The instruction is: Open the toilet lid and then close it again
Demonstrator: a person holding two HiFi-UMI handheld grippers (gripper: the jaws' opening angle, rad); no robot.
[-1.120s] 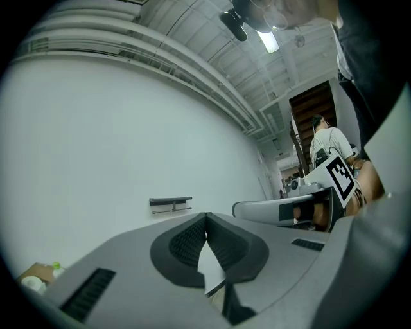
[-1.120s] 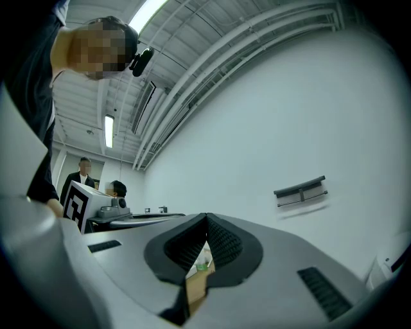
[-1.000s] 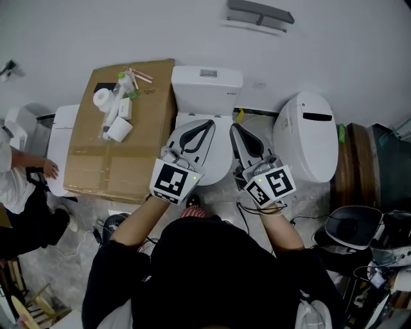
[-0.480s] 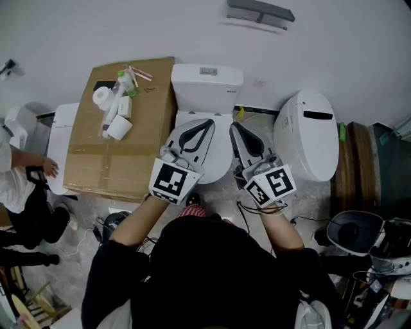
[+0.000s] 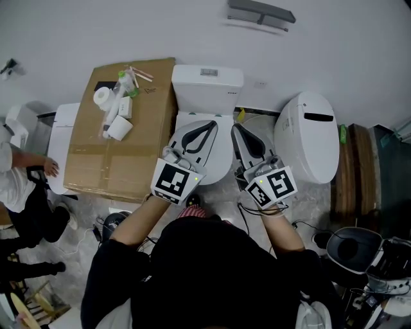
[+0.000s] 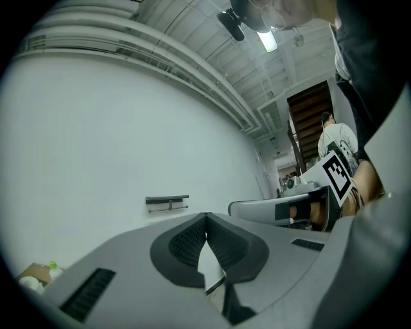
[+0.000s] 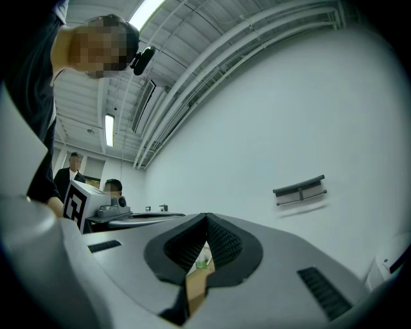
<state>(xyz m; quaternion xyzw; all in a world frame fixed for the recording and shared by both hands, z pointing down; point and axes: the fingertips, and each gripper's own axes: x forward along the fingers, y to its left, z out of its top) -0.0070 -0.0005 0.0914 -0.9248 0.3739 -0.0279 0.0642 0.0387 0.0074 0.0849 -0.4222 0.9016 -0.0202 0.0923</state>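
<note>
The white toilet stands in the middle of the head view, its tank [image 5: 207,80] against the wall and its lid [image 5: 221,157] down. Both grippers hang side by side above the lid, pointing at the wall. My left gripper [image 5: 209,123] is shut, its tips meeting with nothing between them, as the left gripper view [image 6: 206,216] confirms. My right gripper [image 5: 234,127] is also shut and empty, its tips [image 7: 206,217] pressed together. Neither gripper view shows the toilet, only the white wall.
A large cardboard box [image 5: 122,154] with paper rolls and small items stands left of the toilet. A second white toilet [image 5: 307,138] sits to the right. A person [image 5: 19,177] crouches at the far left. A grey rail [image 5: 260,13] is on the wall. Dark round gear [image 5: 353,250] lies lower right.
Both grippers have kept still. The dark round object at the lower right has slid down the frame, and the person at the left has shifted slightly.
</note>
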